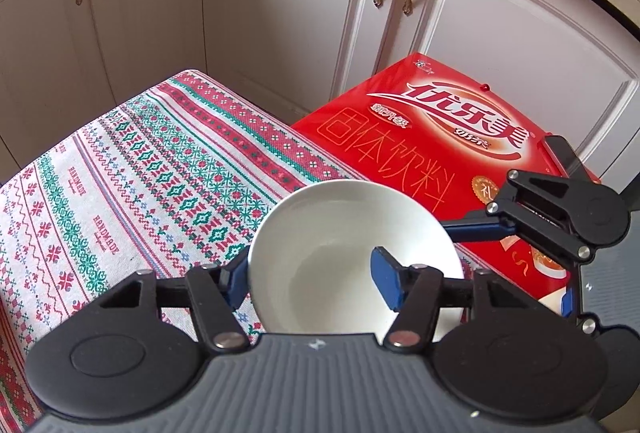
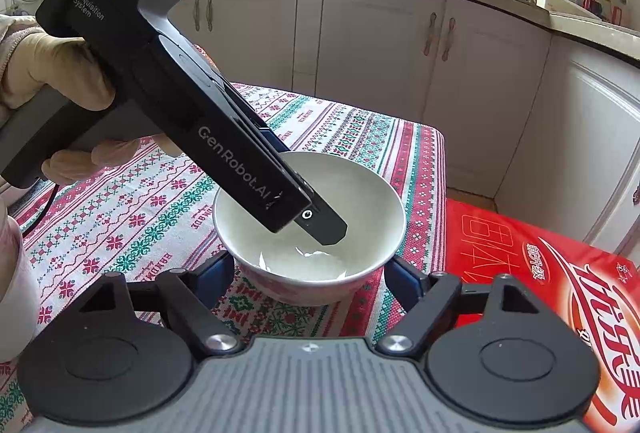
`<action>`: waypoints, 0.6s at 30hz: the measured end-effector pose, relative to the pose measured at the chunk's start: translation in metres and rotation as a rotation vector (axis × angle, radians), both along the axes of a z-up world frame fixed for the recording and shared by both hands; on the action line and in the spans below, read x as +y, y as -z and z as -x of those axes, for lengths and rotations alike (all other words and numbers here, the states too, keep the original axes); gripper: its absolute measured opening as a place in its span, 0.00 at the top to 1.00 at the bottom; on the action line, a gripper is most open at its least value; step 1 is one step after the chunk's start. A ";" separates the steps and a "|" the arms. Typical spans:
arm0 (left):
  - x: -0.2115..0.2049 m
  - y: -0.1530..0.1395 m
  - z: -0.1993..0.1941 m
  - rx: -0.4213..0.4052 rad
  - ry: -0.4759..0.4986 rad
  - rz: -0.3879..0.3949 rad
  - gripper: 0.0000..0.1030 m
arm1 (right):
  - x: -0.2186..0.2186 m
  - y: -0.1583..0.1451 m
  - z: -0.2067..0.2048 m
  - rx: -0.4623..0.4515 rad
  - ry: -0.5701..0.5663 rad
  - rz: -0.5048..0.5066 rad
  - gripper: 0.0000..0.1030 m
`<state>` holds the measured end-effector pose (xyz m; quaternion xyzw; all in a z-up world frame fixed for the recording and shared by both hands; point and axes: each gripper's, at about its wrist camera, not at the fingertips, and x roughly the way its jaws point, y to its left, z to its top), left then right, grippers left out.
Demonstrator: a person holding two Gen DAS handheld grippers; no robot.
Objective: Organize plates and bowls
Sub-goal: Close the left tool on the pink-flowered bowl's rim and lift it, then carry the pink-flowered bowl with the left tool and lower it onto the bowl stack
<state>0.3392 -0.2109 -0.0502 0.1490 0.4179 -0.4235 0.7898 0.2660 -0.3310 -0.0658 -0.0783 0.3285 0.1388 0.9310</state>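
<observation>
Bowl [image 1: 352,253] | left gripper [image 1: 312,279] clamps its rim | right gripper [image 2: 310,279] grips its outside | stacking not begun

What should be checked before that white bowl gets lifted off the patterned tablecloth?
1. Left hand-held gripper pinches the wall of the white ceramic bowl, one finger inside, one outside: ok.
2. Right hand-held gripper straddles the bowl: ok. Pads pressing: cannot tell.
3. Bowl upright on the red-and-green patterned tablecloth: ok.
4. Bowl empty: cannot tell, shiny patch at the bottom.
5. Red printed cardboard box beside the table, apart from the bowl: ok.
</observation>
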 end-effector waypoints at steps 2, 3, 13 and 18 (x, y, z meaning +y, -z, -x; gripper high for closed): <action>0.001 -0.001 0.002 0.002 0.002 0.001 0.41 | 0.001 -0.001 0.001 0.003 -0.003 -0.001 0.17; 0.002 -0.002 0.003 0.002 0.002 0.001 0.41 | 0.001 -0.002 0.002 0.005 -0.004 -0.003 0.17; 0.016 -0.019 0.026 -0.011 0.000 0.016 0.41 | 0.010 -0.019 0.023 -0.006 -0.028 0.005 0.17; 0.027 -0.032 0.044 -0.026 -0.005 0.033 0.41 | 0.017 -0.034 0.039 -0.010 -0.041 0.001 0.17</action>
